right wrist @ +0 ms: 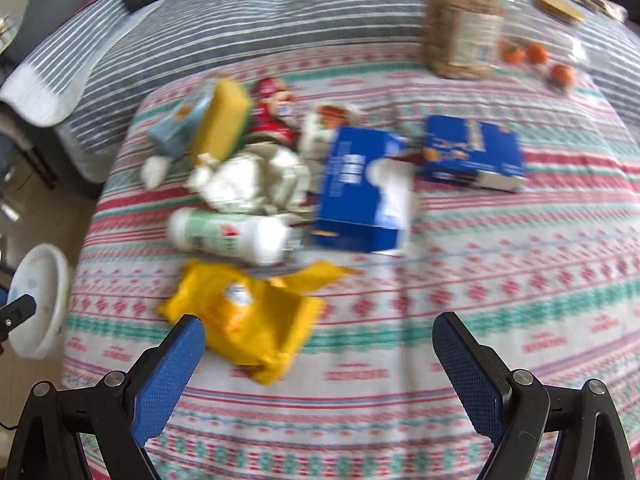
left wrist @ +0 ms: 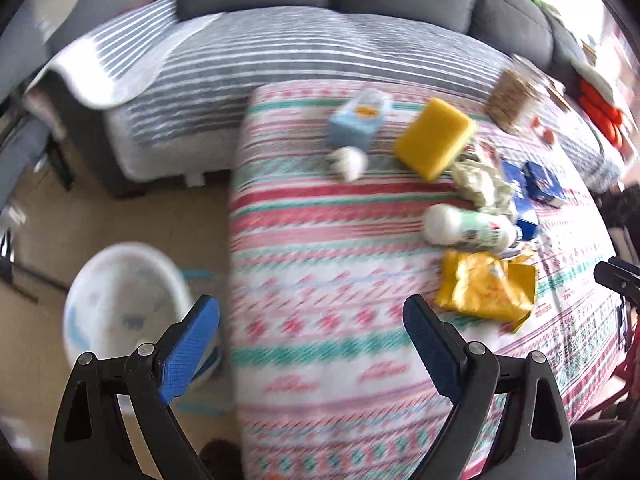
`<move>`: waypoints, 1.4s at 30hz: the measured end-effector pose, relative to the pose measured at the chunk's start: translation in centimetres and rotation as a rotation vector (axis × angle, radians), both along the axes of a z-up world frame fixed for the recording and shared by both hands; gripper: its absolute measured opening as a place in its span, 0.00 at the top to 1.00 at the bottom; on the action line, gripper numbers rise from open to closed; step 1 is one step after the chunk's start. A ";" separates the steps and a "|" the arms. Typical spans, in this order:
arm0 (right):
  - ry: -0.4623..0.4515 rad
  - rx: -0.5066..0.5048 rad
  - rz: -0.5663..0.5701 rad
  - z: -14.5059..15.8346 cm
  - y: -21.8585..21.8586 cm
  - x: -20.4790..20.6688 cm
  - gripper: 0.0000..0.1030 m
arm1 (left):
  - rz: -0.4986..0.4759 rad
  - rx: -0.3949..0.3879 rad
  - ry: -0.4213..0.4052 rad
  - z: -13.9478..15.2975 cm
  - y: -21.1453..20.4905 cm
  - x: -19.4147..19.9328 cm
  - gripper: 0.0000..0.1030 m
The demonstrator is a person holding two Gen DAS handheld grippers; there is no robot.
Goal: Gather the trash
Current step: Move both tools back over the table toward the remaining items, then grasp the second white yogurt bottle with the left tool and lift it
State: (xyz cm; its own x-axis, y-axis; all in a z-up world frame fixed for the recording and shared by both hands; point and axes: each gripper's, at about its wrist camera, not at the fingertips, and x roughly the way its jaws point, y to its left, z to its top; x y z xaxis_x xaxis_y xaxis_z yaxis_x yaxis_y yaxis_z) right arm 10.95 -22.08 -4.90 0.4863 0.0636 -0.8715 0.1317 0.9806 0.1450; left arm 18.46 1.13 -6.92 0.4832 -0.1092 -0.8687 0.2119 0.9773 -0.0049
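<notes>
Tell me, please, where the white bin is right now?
The white bin stands on the floor left of the patterned table, at the left edge of both views.

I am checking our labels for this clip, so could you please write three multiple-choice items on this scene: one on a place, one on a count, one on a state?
1. Where is the white bin?
A. On the floor beside the table
B. On the sofa
C. On the tablecloth

2. How many small orange fruits lie by the glass jar?
A. One
B. Three
C. Six

3. How does the right claw stand?
A. Shut on the jar
C. Shut on the bin
B. Open, holding nothing

Key: 1 A, it stands on the floor left of the table edge; 2 B, three show right of the jar; 3 B, its blue pads are wide apart over the yellow wrapper.
</notes>
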 end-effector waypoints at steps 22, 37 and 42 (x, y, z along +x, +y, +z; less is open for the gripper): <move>0.073 0.037 -0.145 -1.2 -10.8 -2.9 0.08 | -0.520 0.128 -0.034 -4.4 -16.4 3.8 0.21; 0.049 0.098 -0.192 -0.2 -13.0 -4.6 0.08 | -0.428 0.046 0.146 -5.3 -16.4 2.9 0.58; 0.047 0.088 -0.180 -0.1 -12.7 -5.0 0.08 | -0.410 0.008 0.131 -4.0 -15.7 1.0 0.59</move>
State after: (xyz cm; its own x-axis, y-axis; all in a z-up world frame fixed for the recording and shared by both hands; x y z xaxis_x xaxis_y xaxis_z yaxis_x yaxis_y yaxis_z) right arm 5.99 -34.82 -5.00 0.4552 0.0562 -0.8886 0.3128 0.9243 0.2187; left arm 19.50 -14.60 -10.95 0.2864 -0.2625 -0.9215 0.5810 0.8123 -0.0508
